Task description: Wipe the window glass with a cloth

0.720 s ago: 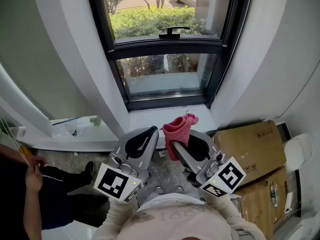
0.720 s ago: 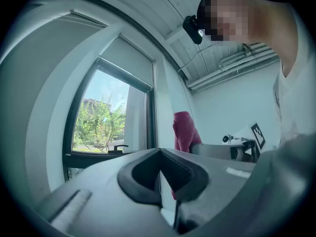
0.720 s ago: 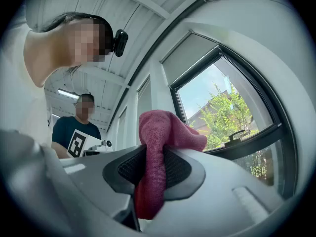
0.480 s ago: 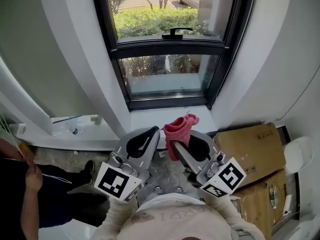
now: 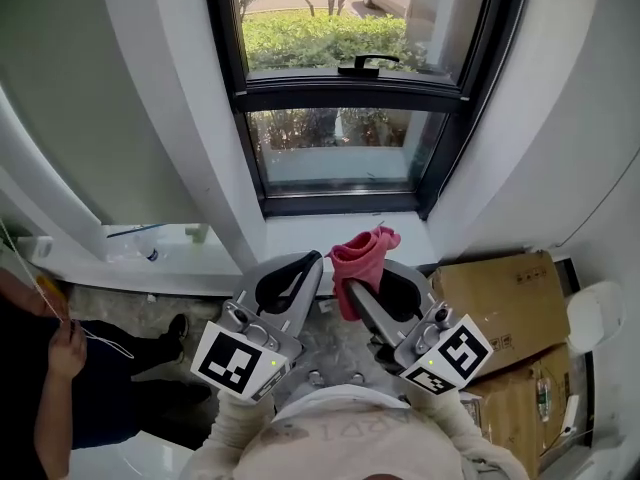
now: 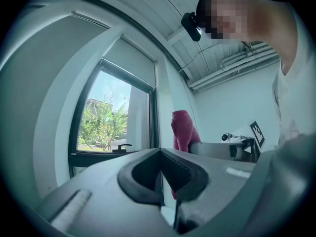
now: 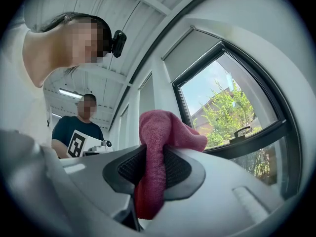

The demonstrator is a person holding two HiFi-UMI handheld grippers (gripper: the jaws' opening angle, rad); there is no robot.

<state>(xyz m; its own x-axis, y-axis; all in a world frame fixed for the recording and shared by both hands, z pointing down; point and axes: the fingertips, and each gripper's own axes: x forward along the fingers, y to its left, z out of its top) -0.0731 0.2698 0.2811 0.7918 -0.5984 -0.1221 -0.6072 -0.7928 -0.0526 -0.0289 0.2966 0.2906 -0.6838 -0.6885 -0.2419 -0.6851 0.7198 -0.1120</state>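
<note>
A black-framed window with a handle fills the top of the head view, its glass showing green bushes outside. My right gripper is shut on a pink cloth, which bunches above the jaws; the cloth also shows pinched in the right gripper view. My left gripper is shut with nothing in it, just left of the cloth. Both are held low, near the sill, apart from the glass. In the left gripper view the window stands ahead to the left.
Cardboard boxes lie on the floor at the right. A white ledge with small items runs at the left. A person's arm is at the lower left, holding a thin cord. White wall reveals flank the window.
The view has shifted slightly, so the window sits a little more to the right. The person at the left moved the hand. Both grippers keep their pose, the cloth still gripped.
</note>
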